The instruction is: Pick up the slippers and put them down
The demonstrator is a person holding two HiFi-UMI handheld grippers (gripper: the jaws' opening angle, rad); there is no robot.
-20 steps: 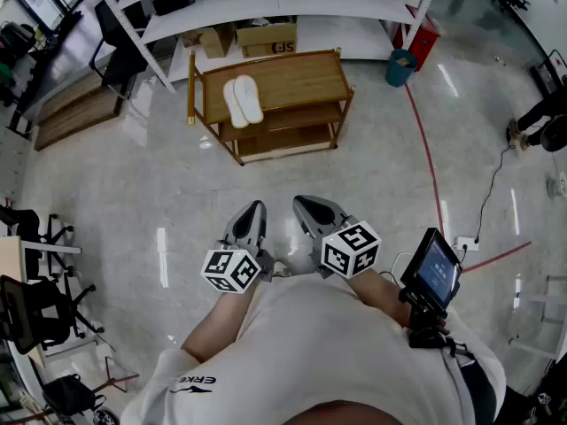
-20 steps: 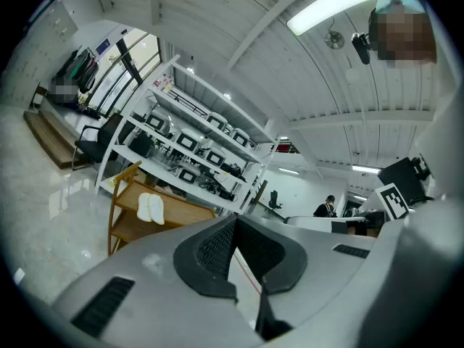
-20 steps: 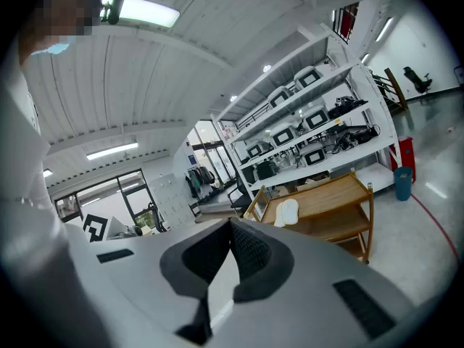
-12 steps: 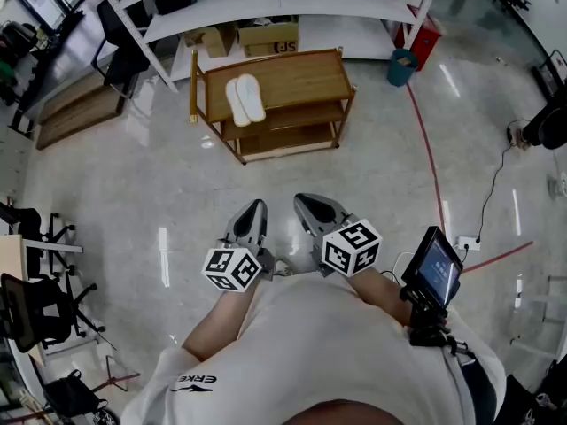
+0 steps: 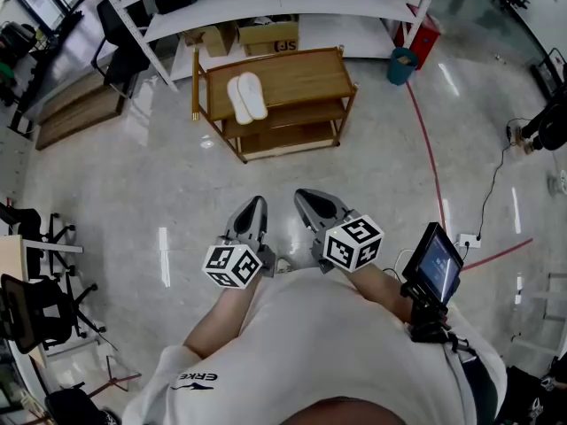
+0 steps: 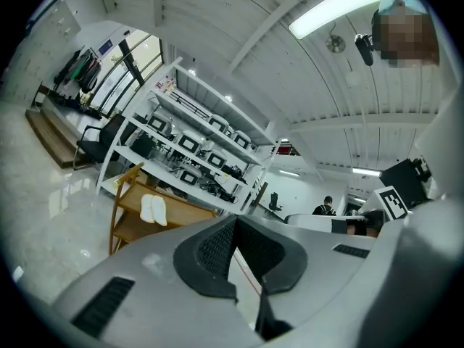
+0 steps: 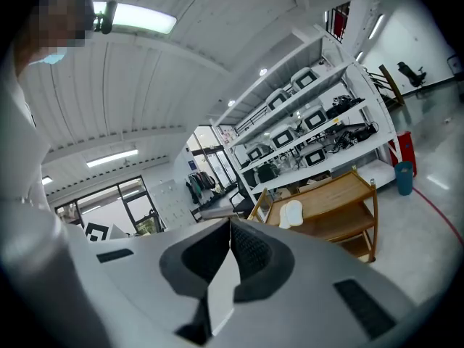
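Observation:
A pair of white slippers (image 5: 246, 97) lies side by side on the left part of the top shelf of a low wooden rack (image 5: 301, 73). The same pair shows in the left gripper view as slippers (image 6: 153, 209) and in the right gripper view as slippers (image 7: 290, 213). My left gripper (image 5: 254, 206) and right gripper (image 5: 302, 198) are held close to my body, well short of the rack, pointing toward it. Both are shut with nothing between the jaws.
The rack (image 7: 341, 201) has two lower shelves. Behind it run long white shelves (image 5: 266, 7) with equipment and cardboard boxes (image 5: 266, 35). A teal bin (image 5: 400, 65) and a red line (image 5: 430, 162) on the floor lie to the right. Office chairs (image 5: 31, 308) stand at the left.
The view has shifted very slightly, so the rack sits a touch further right in the picture. Both grippers stay shut and in place.

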